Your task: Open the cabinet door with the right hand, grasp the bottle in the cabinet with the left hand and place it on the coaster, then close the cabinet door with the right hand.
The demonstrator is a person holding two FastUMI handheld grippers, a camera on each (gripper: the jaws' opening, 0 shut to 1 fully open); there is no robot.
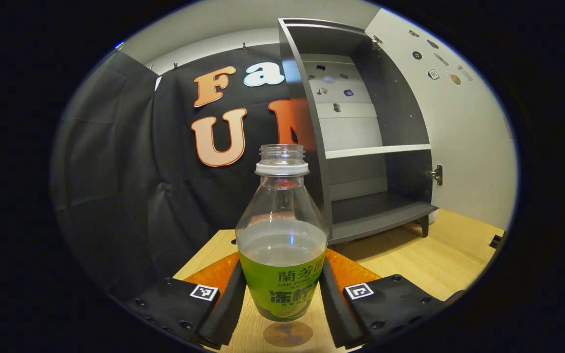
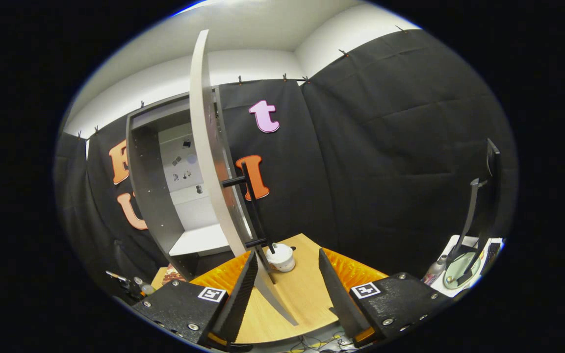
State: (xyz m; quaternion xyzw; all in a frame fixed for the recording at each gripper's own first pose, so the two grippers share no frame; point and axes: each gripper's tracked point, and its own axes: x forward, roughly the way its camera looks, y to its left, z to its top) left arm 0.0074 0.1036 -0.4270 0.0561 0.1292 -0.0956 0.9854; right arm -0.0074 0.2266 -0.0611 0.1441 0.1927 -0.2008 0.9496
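Note:
A clear, uncapped bottle point(image 1: 281, 245) with a green label and some liquid stands upright between the fingers of my left gripper point(image 1: 282, 299), which is shut on it. Just below its base a round brown coaster point(image 1: 287, 333) lies on the wooden table point(image 1: 424, 260); the bottle seems slightly above it. The grey cabinet point(image 1: 361, 215) stands behind on the right, its white door point(image 1: 464, 137) swung wide. In the right gripper view my right gripper point(image 2: 287, 299) is open. The door point(image 2: 209, 162) is seen edge-on just ahead of its left finger, and the black handle point(image 2: 252, 206) lies farther ahead, apart from the fingers.
A small white cup point(image 2: 281, 257) sits on the table beyond the door's lower corner. A white shelf point(image 1: 375, 150) divides the cabinet. Far right in the right gripper view, a side desk carries a stand point(image 2: 469, 230) and a small bottle point(image 2: 433, 270). Black cloth walls surround the table.

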